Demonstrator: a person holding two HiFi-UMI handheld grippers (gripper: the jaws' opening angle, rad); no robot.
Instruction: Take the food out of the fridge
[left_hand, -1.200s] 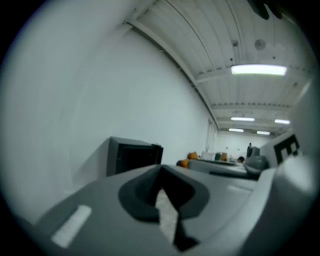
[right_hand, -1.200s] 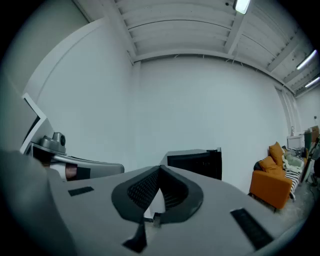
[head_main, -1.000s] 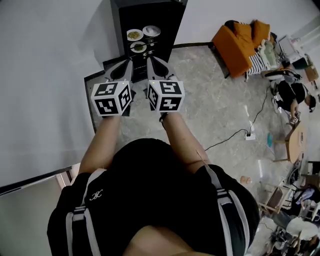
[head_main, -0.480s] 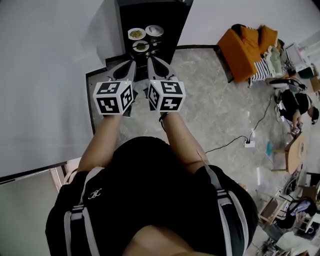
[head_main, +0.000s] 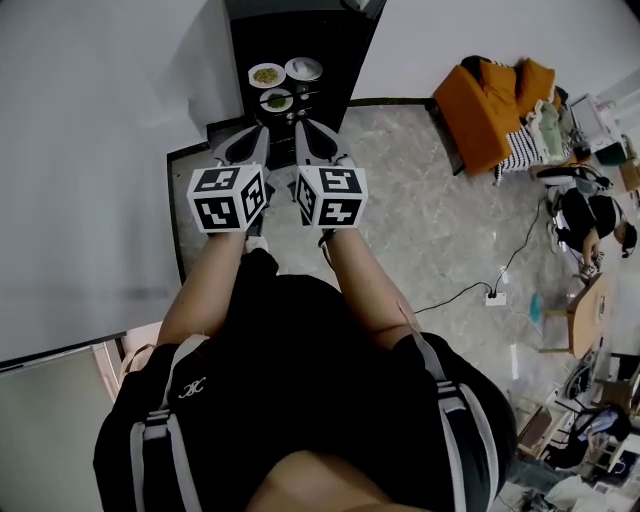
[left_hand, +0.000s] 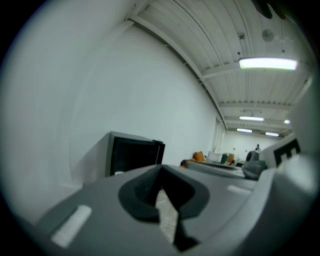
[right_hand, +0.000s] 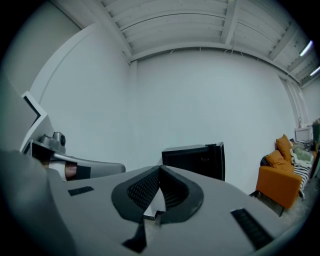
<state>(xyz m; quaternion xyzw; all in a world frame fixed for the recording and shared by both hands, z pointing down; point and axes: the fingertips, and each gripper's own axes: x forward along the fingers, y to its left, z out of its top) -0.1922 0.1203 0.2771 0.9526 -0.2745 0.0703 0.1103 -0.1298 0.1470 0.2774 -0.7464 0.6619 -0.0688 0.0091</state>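
A small black fridge (head_main: 300, 40) stands against the white wall ahead, its front dark. Three plates show in that dark: one with yellowish food (head_main: 265, 75), one pale (head_main: 303, 68), one with green food (head_main: 276, 99). My left gripper (head_main: 262, 128) and right gripper (head_main: 300, 122) are held side by side, pointing at the fridge and short of it. Both are shut with nothing between the jaws. The fridge (left_hand: 132, 155) lies beyond the left gripper (left_hand: 161, 169) in the left gripper view. In the right gripper view the fridge (right_hand: 195, 159) sits beyond the right gripper (right_hand: 160, 169).
An orange sofa (head_main: 490, 95) stands at the right along the wall. A black cable runs over the stone floor to a power strip (head_main: 493, 296). People sit at desks (head_main: 585, 215) at the far right. A white wall fills the left.
The floor and power strip have slid down the head view as the person stepped toward the fridge. Both grippers stayed shut and side by side.
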